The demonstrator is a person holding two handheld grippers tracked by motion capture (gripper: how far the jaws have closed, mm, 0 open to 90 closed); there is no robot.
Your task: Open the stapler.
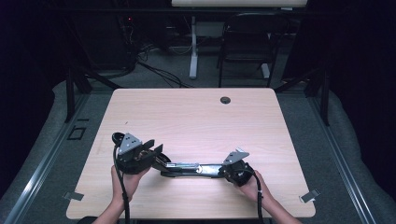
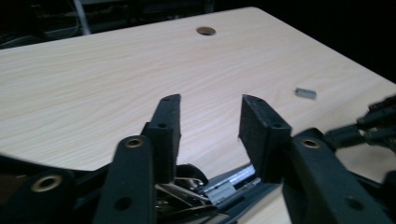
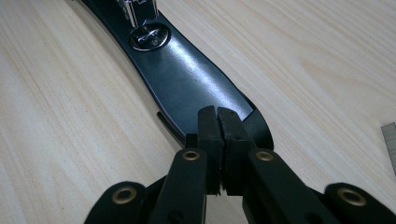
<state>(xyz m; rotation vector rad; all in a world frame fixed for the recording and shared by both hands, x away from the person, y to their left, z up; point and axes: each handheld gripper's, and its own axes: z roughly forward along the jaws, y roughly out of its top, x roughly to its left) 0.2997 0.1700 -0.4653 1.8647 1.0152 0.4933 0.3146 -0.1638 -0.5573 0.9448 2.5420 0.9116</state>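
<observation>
A black stapler [image 1: 191, 169] lies opened flat on the table [image 1: 196, 116], in the lower middle of the high view, stretched from the left gripper [image 1: 156, 151] across to the right gripper [image 1: 224, 170]. A person's hands [image 1: 127, 179] come in from the bottom edge, one on each gripper.

In the right gripper view the stapler's glossy black arm [image 3: 182, 70] runs from the upper left of the frame down to the middle. The right gripper [image 3: 217, 119] has its jaws pressed together, pad against pad, with their tips resting on the wide end of that arm. Whether a thin edge of the stapler is pinched between them cannot be told.

In the left gripper view the left gripper [image 2: 210, 119] stands with its jaws spread, a clear gap of bare wood between the pads. The stapler's metal staple channel [image 2: 219, 186] lies below and between the jaws at the bottom middle of the frame, and the pads do not press on it.

A small grey metal piece [image 2: 306, 93] lies on the wood at the right of that frame, apart from the stapler. A round hole [image 2: 206, 31] sits in the table near the top.
</observation>
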